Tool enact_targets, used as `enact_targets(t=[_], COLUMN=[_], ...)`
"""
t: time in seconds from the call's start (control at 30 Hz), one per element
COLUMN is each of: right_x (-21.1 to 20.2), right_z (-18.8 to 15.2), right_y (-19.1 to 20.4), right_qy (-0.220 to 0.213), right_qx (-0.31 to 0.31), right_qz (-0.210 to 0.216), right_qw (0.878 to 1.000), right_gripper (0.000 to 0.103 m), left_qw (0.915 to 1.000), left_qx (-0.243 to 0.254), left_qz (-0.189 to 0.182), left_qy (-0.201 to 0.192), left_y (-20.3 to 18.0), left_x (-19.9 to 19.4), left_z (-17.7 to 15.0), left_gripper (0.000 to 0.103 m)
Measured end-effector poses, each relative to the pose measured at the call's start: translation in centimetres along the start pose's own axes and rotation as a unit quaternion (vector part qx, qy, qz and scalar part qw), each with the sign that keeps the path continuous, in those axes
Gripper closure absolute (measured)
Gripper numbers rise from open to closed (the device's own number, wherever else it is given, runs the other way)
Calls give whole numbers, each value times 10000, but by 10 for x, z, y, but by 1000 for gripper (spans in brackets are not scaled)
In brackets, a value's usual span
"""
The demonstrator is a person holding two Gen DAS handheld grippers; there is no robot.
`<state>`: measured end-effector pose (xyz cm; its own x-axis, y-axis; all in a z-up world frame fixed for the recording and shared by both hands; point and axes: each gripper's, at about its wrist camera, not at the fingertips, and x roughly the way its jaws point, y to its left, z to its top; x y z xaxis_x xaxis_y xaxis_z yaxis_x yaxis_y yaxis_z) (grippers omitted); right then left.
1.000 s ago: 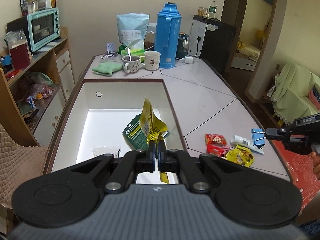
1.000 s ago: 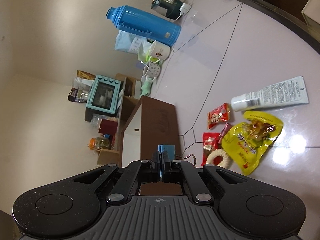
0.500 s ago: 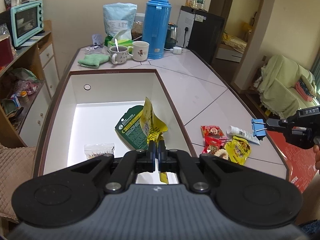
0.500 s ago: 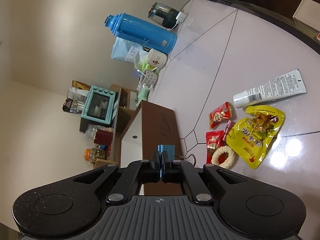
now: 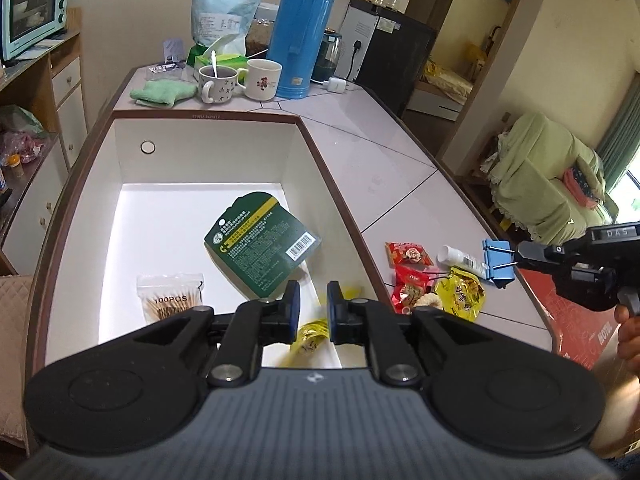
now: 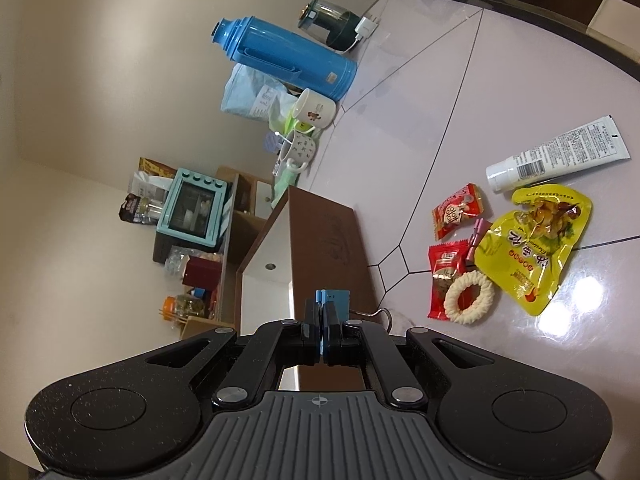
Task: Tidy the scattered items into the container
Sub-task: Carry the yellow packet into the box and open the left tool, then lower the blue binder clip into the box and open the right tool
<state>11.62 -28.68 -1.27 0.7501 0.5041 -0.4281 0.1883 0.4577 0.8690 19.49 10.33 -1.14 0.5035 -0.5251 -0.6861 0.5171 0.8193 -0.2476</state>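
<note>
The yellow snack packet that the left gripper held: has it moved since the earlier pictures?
Yes. The left gripper has opened, and the yellow snack packet has dropped from above the green card to the container floor near the right wall.

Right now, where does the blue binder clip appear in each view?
Left wrist: blue binder clip at right, held by the right gripper above the counter.
Right wrist: low centre, between the shut fingers.
Shared landmark: blue thermos.
</note>
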Motion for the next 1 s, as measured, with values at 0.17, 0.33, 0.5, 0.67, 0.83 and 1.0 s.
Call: enact_targets(t=[0.17,0.33,0.5,0.67,0.83,1.0], right_x=[6,20,41,66,91,114], right_z=[-5,-10,-17,-28,-39,-52], right_y=[10,24,45,69,87,97], right_qy=[-1,105,320,577,842,1135], right_qx=[-59,-186,-408,-685,-897,-1066], right_qz=[-10,69,230,430,527,475], right_qw=[10000,9997,9984,9951,9910,9867], right_gripper=[103,103,103,103,103,103], left_qw=[9998,9979,9958,9945,9932,9926], left_qx=[-49,27,67,16,-25,-59], left_qz=[195,611,860,1015,1139,1192], left_qy=[40,216,296,270,246,223], left_y=[13,22,29,38,48,55], left_x=[-11,-24,-36,-48,-58,-64], left_z=[2,3,1,-1,-3,-4], left_gripper=[88,82,76,66,64,61])
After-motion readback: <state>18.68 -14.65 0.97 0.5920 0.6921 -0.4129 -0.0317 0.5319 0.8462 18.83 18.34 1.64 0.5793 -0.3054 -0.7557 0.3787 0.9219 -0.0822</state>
